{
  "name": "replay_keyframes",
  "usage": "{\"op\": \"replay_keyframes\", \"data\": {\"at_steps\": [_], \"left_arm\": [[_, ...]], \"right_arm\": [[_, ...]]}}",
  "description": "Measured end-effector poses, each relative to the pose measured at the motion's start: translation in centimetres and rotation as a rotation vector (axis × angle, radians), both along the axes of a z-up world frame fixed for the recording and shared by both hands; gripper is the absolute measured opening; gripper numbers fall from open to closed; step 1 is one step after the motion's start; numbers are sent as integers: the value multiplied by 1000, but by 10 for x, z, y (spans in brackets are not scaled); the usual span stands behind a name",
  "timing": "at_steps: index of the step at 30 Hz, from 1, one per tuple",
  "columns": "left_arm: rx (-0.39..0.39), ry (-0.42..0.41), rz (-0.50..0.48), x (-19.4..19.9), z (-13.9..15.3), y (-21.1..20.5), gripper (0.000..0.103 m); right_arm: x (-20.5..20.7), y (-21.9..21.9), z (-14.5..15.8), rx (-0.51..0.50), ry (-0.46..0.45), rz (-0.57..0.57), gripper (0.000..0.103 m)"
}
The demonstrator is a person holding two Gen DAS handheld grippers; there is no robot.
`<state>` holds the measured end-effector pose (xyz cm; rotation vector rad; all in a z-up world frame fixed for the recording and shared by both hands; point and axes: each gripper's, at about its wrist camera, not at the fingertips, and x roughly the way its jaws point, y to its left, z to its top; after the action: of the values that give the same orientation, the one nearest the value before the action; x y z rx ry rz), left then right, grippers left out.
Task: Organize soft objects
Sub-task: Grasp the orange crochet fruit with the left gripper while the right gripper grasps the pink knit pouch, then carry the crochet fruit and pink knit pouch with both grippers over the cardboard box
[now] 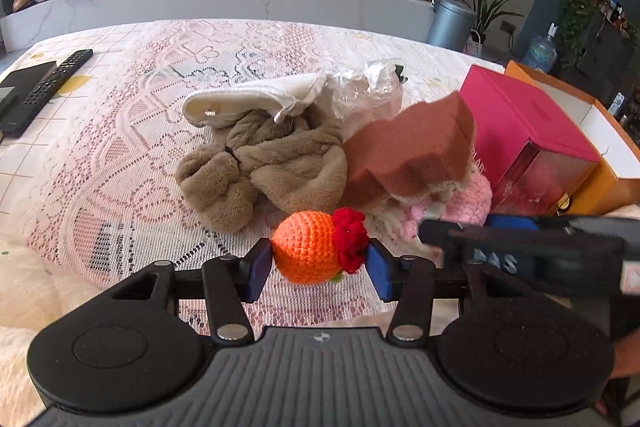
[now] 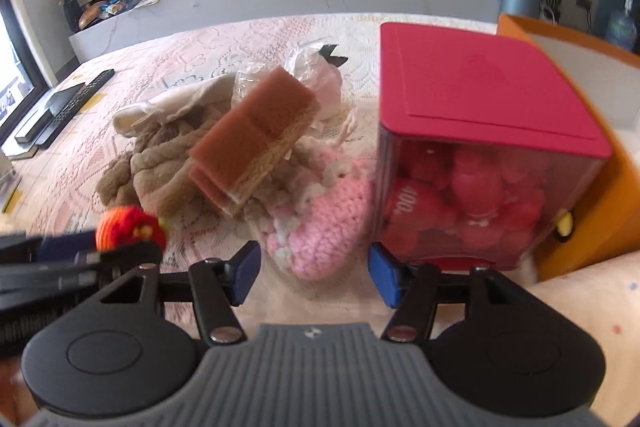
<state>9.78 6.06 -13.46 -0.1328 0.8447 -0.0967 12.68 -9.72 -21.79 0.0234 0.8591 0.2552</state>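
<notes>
My left gripper [image 1: 320, 265] is shut on an orange crocheted ball [image 1: 308, 247] with a red flower on its right side; both blue pads press on it just above the lace cloth. Behind it lies a pile: tan plush fabric [image 1: 272, 163], a white cloth [image 1: 248, 99], a brown sponge block [image 1: 412, 147] and a pink knitted piece [image 2: 320, 227]. My right gripper [image 2: 314, 273] stands open, its pads apart on either side of the near end of the pink knit, not pressing it. The held ball [image 2: 128, 227] shows at the left of the right wrist view.
A clear box with a magenta lid [image 2: 480, 95], holding red soft toys, stands right of the pile, with an orange box [image 2: 600, 195] beyond it. A crumpled plastic bag [image 1: 368, 91] lies behind the pile. A remote [image 1: 56, 75] and a black device lie far left.
</notes>
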Motion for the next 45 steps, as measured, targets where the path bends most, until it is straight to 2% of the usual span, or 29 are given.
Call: {"op": "replay_keyframes", "data": {"at_steps": [4, 6, 7, 9, 12, 21, 29, 36, 45], "left_arm": [[7, 2, -12, 0, -2, 0, 58], [7, 3, -14, 0, -3, -1, 58], [8, 4, -15, -1, -3, -2, 58], [11, 4, -17, -2, -3, -3, 58], [17, -1, -19, -3, -1, -4, 58], [30, -29, -26, -16, 10, -10, 58], [32, -62, -3, -35, 27, -8, 58], [48, -75, 9, -47, 40, -10, 58], [48, -126, -11, -61, 62, -20, 58]], "right_arm": [[10, 9, -6, -6, 11, -21, 57], [12, 11, -10, -17, 20, -37, 40], [13, 10, -11, -10, 22, -35, 39], [11, 12, -10, -16, 9, -26, 27], [5, 14, -4, -34, -6, -4, 21], [-14, 8, 16, -23, -20, 2, 19], [-45, -2, 44, -18, -101, 20, 19], [-73, -13, 62, -79, -198, 11, 19], [-96, -44, 84, -8, -216, -15, 19]]}}
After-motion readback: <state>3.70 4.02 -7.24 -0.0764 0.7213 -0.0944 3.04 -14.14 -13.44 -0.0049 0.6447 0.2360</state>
